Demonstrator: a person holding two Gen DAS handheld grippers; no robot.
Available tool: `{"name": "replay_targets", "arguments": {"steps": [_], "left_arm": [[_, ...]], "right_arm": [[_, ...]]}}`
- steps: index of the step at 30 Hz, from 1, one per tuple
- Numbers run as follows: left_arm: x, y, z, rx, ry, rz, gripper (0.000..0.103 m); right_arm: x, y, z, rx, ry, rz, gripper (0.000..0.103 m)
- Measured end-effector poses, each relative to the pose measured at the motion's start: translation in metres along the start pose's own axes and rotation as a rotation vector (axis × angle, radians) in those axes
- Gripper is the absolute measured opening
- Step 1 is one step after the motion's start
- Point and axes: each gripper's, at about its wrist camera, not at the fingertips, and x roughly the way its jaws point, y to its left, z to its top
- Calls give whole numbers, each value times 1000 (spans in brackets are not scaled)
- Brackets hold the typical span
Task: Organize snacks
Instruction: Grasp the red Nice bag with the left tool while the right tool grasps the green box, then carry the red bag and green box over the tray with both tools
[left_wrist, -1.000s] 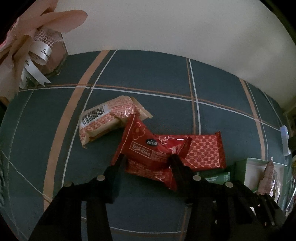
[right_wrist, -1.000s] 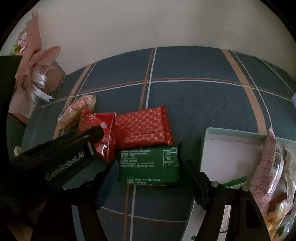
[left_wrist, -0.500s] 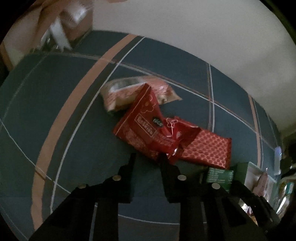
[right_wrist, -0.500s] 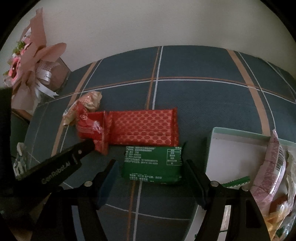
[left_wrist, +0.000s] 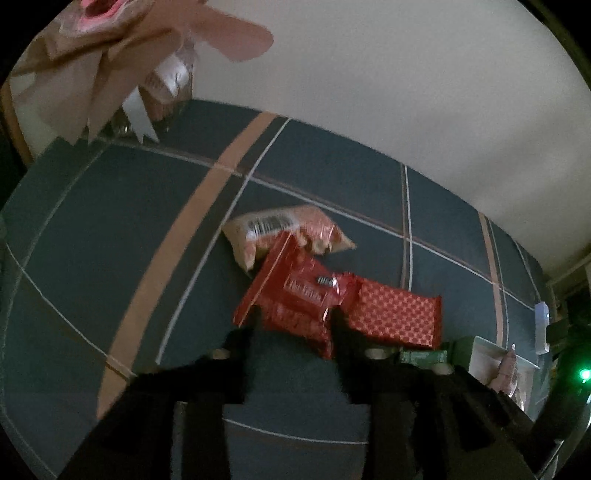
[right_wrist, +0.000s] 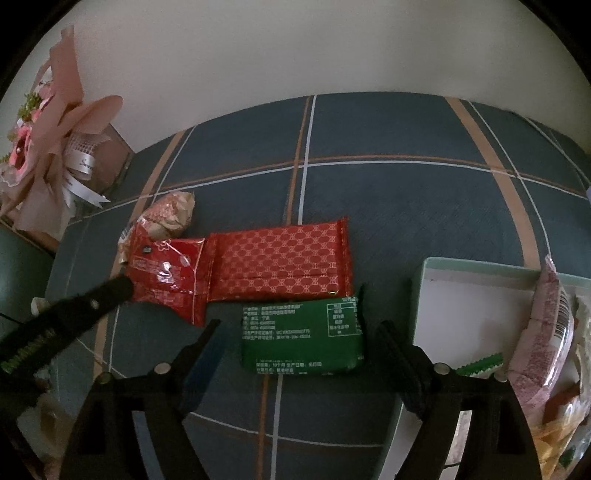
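Observation:
A glossy red snack bag (left_wrist: 295, 295) (right_wrist: 168, 275) lies on the blue plaid cloth, partly over a pale pink snack bag (left_wrist: 284, 230) (right_wrist: 173, 216). A patterned red pack (left_wrist: 395, 317) (right_wrist: 280, 267) lies to its right, with a green pack (right_wrist: 301, 338) (left_wrist: 423, 356) in front of it. My left gripper (left_wrist: 295, 319) is open, its fingertips on either side of the red bag's near edge. My right gripper (right_wrist: 295, 339) is open wide, its fingers to either side of the green pack. The left gripper's finger (right_wrist: 74, 314) shows in the right wrist view.
A pale green box (right_wrist: 476, 267) (left_wrist: 480, 349) with several snacks inside stands at the right. A pink wrapped bouquet (right_wrist: 55, 147) (left_wrist: 110, 55) stands at the back left by the white wall.
My left gripper has opened from a narrow gap and come up to the red bag's near edge. The bag has shifted slightly. My right gripper has stayed open near the green pack.

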Motion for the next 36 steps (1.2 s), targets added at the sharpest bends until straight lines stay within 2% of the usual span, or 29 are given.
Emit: {"name": "replay_targets", "arguments": {"steps": [1, 7, 11, 21, 23, 25, 31, 36], "left_arm": [[-1, -1, 2, 11, -5, 5, 59], [6, -6, 13, 100, 0, 82, 70], [24, -10, 17, 125, 38, 99, 70], [47, -16, 16, 146, 65, 106, 70], [48, -17, 15, 143, 64, 106, 67], [49, -17, 15, 140, 66, 100, 61], [44, -17, 10, 116, 63, 82, 55], [33, -22, 6, 83, 62, 48, 54]], "right_arm": [[0, 0, 0, -4, 3, 5, 86], [3, 4, -2, -30, 10, 29, 86], [7, 5, -3, -25, 16, 19, 86], [17, 9, -5, -13, 24, -12, 86], [18, 8, -5, -12, 28, -13, 85], [19, 8, -5, -11, 29, -23, 74], [15, 6, -6, -12, 25, -32, 70], [3, 4, -4, -17, 2, -25, 69]]}}
